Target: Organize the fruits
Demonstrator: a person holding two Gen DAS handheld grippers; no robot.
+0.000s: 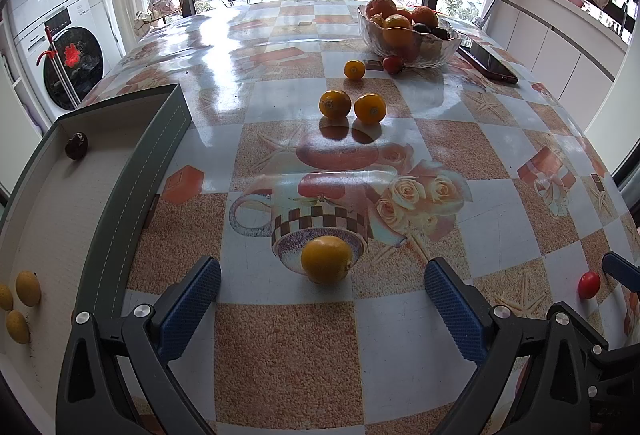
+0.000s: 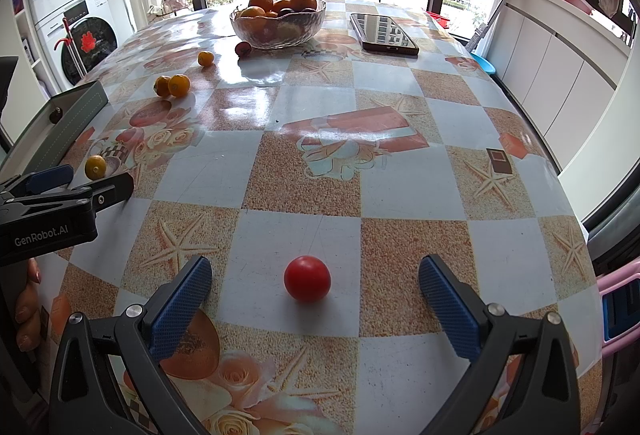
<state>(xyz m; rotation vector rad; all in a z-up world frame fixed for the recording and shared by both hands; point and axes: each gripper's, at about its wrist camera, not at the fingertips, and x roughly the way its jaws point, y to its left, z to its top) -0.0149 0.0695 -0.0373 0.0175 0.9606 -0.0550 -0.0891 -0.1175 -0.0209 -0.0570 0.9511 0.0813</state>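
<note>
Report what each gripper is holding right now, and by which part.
Nothing is held. The left gripper is open around a small orange fruit on the table, not touching it. The right gripper is open around a red fruit, also untouched.

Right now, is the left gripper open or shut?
Open. The left gripper has its blue pads wide apart, either side of a yellow-orange fruit, not touching it.

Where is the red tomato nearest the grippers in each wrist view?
Left wrist: red tomato at far right edge, beside the right gripper's blue fingertip.
Right wrist: red tomato low centre, between the open right gripper fingers.
Shared landmark: glass fruit bowl.
</note>
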